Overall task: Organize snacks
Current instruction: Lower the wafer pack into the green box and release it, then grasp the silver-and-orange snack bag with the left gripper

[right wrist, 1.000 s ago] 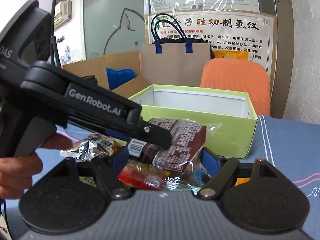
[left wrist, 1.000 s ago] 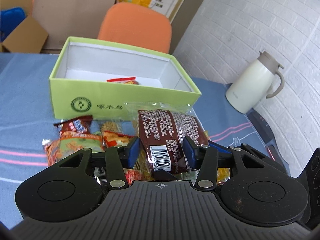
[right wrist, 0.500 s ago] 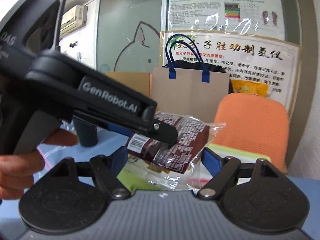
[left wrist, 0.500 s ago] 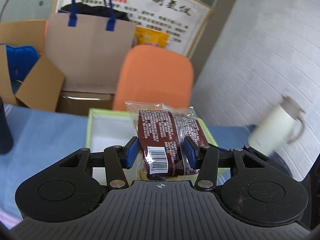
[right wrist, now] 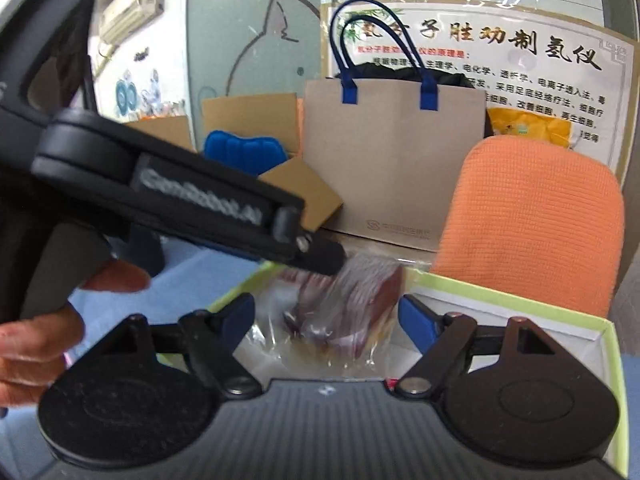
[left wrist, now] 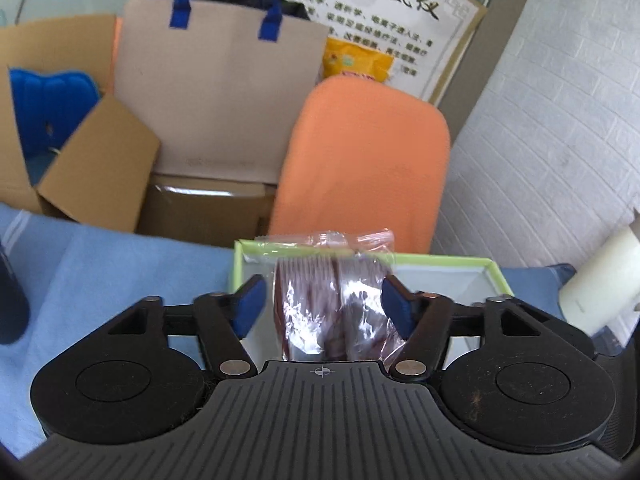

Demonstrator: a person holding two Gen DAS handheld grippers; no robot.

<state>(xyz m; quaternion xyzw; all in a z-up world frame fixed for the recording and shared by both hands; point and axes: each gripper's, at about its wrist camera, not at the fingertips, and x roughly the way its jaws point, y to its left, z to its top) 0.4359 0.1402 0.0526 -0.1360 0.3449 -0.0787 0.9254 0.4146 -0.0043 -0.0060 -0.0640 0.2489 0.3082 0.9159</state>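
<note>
A brown snack packet in clear wrap [left wrist: 332,312] is blurred and tilted between the blue pads of my left gripper [left wrist: 322,306], which have spread wide and do not touch it. It hangs over the green box [left wrist: 440,261]. In the right wrist view the same packet [right wrist: 352,304] is over the box's near corner, under the tip of the left gripper. My right gripper [right wrist: 326,318] is open and empty, just in front of the box [right wrist: 520,292].
An orange chair [left wrist: 368,160] stands behind the box. A paper bag with blue handles [left wrist: 224,88] and cardboard boxes [left wrist: 80,168] are behind the blue table [left wrist: 120,272]. A white jug [left wrist: 600,280] stands at the right. A dark cup [left wrist: 12,304] stands at the left edge.
My left gripper carried the packet up from the snack pile and over the box. Its pads have now spread open and the packet is dropping. The right gripper followed, open.
</note>
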